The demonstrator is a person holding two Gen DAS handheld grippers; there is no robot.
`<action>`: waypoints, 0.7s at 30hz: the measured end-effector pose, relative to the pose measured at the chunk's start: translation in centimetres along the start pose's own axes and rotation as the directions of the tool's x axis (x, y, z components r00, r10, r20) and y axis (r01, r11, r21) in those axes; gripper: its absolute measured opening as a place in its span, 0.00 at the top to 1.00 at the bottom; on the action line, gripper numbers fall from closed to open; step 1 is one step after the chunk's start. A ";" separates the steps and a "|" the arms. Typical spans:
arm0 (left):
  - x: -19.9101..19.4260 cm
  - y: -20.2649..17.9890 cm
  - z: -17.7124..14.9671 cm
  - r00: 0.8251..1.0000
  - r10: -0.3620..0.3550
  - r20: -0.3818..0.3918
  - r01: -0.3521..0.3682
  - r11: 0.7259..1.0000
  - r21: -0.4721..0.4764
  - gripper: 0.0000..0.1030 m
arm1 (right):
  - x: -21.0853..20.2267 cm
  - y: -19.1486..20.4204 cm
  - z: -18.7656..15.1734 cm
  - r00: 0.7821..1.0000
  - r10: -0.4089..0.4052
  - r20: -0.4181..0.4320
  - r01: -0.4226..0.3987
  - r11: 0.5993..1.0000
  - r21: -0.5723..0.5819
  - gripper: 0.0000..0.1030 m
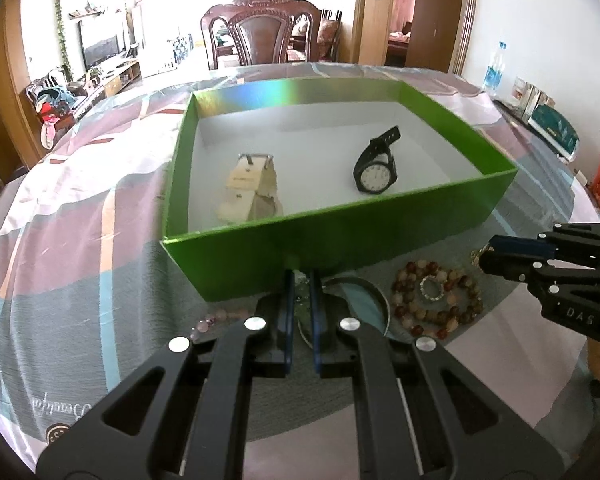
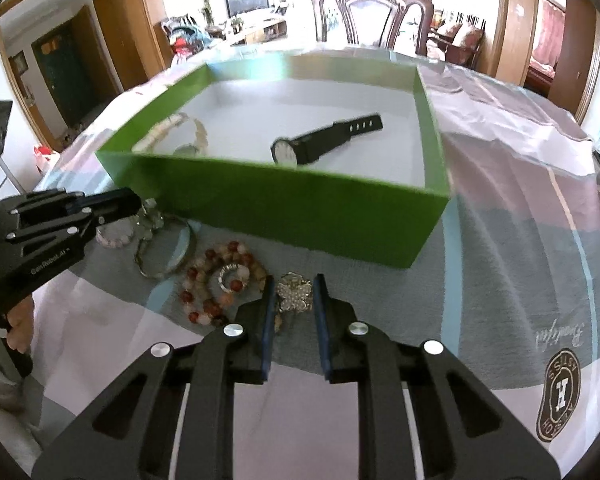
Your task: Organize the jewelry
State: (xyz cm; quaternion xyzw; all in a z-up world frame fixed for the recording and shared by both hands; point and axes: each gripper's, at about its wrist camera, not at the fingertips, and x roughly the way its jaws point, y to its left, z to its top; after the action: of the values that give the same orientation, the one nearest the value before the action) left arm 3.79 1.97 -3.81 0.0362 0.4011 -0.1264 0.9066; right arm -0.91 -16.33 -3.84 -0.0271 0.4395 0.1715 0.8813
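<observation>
Rhinestone flower brooch [image 2: 295, 295] at twelve o'clock, light, fragile | right gripper [image 2: 293, 292] jaws straddled it, unclosed | grasp its rim | left gripper [image 1: 301, 280] narrowly parted, contents unclear

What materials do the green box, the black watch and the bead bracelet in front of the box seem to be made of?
Green box: likely glossy cardboard; thin straight walls, rainbow sheen on the far wall, matte white inside.
Black watch: strap looks like matte rubber or plastic, with punched holes; pale dial.
Bead bracelet: round red and cream beads, polished, perhaps stone or glass; I cannot tell which.

Black hand-held gripper [image 1: 302, 280], blue pads [image 1: 288, 312]
</observation>
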 end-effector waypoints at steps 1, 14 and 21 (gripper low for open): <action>-0.3 0.0 0.1 1.000 -0.004 0.006 0.004 1.000 -0.004 0.93 | -0.2 0.0 0.0 1.000 -0.001 0.005 0.001 1.000 0.001 0.82; -6.6 -0.3 3.9 0.996 -0.022 0.084 0.020 1.000 0.023 0.93 | -5.5 1.3 3.1 0.995 0.018 0.099 -0.014 0.999 -0.049 0.82; -5.7 -1.0 9.0 0.990 0.005 0.140 -0.012 0.999 0.049 0.93 | -4.1 -0.7 8.0 0.986 -0.093 0.135 0.098 0.995 -0.028 0.82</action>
State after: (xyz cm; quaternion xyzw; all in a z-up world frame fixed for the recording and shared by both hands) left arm 6.31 0.63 6.48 0.0516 0.3329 -0.1347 0.9319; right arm 3.21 -16.50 4.20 -0.0517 0.3746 0.1380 0.9154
